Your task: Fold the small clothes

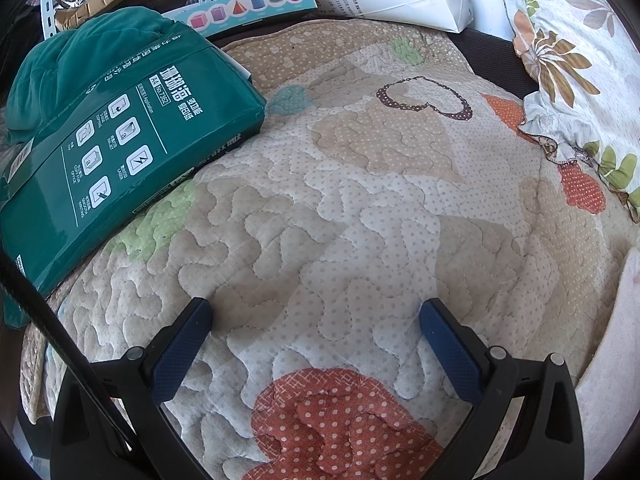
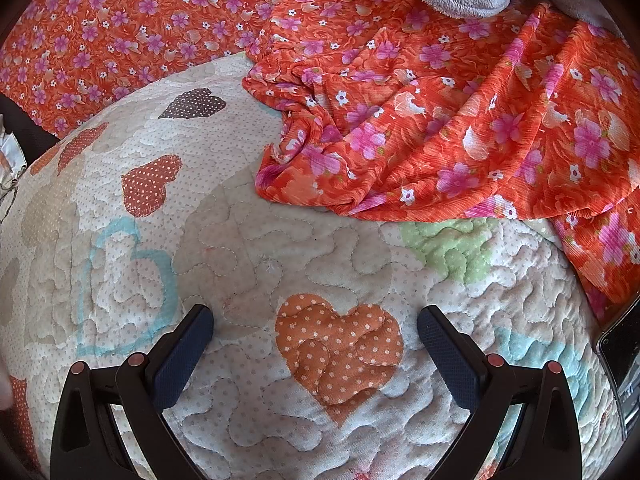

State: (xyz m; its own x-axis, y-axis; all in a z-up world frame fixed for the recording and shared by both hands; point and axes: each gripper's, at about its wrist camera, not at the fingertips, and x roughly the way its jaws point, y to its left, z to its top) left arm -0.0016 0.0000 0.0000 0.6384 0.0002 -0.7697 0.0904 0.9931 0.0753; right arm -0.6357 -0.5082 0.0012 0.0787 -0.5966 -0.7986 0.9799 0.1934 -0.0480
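We hold both the left gripper (image 1: pixel 316 318) and right gripper (image 2: pixel 315 325) spread and empty over the quilt (image 2: pixel 280 240), the orange floral garment (image 2: pixel 440 128) beyond still crumpled, unfolded.

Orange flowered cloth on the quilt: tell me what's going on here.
Nothing is being handled yet. The orange floral garment lies crumpled and unfolded on the heart-patterned quilt, ahead of the right gripper, which is open and empty above bare quilt. The left gripper is also open and empty, over another stretch of quilt, with a green paper pack off to its left. The folding looks not yet begun.
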